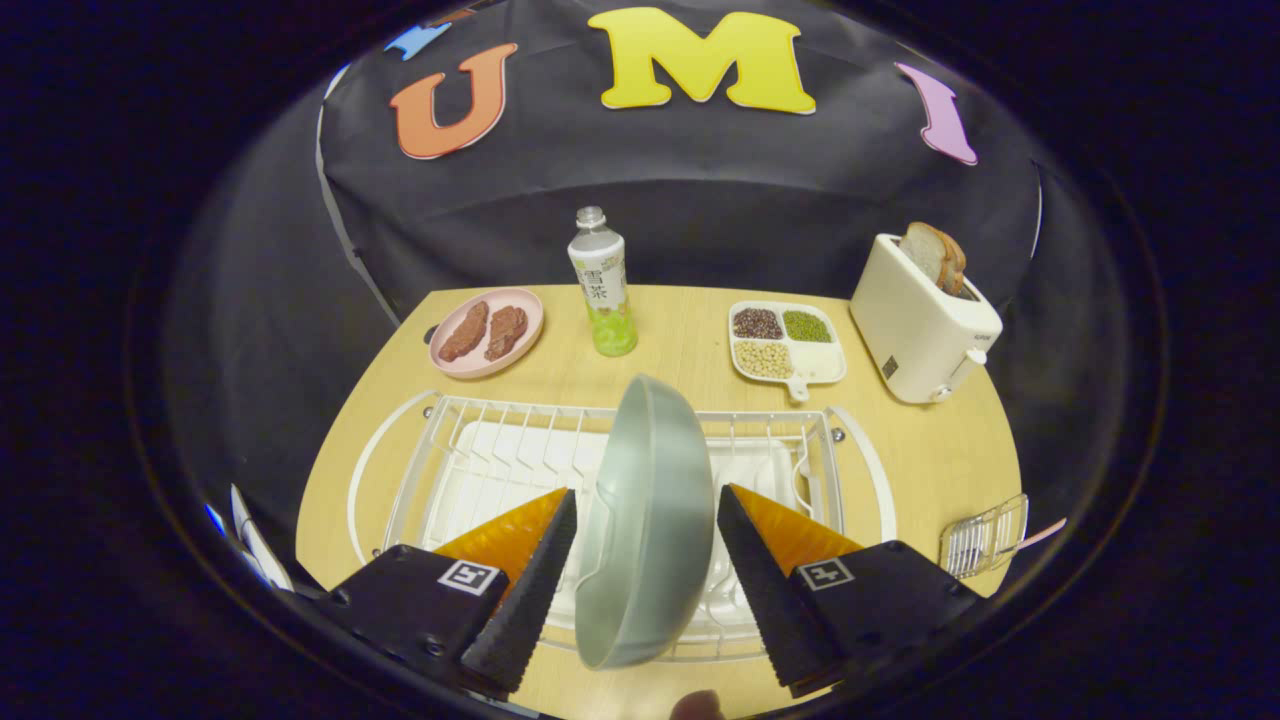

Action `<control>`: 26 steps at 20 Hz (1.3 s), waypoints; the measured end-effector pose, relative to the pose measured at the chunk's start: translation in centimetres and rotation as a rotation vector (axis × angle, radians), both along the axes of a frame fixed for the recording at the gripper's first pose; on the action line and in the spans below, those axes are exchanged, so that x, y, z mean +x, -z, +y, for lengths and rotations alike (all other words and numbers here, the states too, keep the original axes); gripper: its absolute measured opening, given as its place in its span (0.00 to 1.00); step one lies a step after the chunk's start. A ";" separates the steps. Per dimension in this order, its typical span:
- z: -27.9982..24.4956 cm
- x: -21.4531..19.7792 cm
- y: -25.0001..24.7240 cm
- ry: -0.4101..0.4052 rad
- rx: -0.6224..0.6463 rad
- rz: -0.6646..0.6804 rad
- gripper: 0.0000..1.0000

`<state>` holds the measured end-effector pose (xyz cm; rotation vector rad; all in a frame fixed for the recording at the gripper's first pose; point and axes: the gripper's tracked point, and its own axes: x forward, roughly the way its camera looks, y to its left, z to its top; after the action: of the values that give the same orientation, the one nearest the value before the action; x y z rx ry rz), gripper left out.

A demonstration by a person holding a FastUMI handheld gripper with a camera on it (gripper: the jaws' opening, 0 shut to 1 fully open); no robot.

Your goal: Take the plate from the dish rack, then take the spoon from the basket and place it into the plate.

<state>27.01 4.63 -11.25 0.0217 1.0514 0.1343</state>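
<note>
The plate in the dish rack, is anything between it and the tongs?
Nothing visible. The grey plate stands on edge in the white dish rack, directly between the open tongs, with a gap to each finger and no other item in those gaps.

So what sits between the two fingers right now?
In the gripper view, the grey plate stands on edge in the white dish rack, between the open gripper's fingers. A gap shows on each side, so neither finger presses on it.
</note>
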 end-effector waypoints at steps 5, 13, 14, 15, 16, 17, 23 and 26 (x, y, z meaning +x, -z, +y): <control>0.6 -0.7 1.8 0.063 0.015 0.104 0.69; -0.7 -1.4 0.9 0.188 -0.147 0.128 0.40; -1.1 -1.3 0.1 0.190 -0.169 0.115 0.40; -1.6 -1.1 -0.6 0.200 -0.195 0.096 0.40; -2.2 -1.0 -1.4 0.208 -0.211 0.076 0.40; -1.9 -1.2 -2.3 0.203 -0.192 0.061 0.40; -1.8 -6.9 -7.0 0.125 -0.059 -0.005 0.40; -2.6 -12.1 -7.6 0.070 0.006 -0.029 0.40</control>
<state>14.95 2.02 -3.69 0.0615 1.0198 0.0739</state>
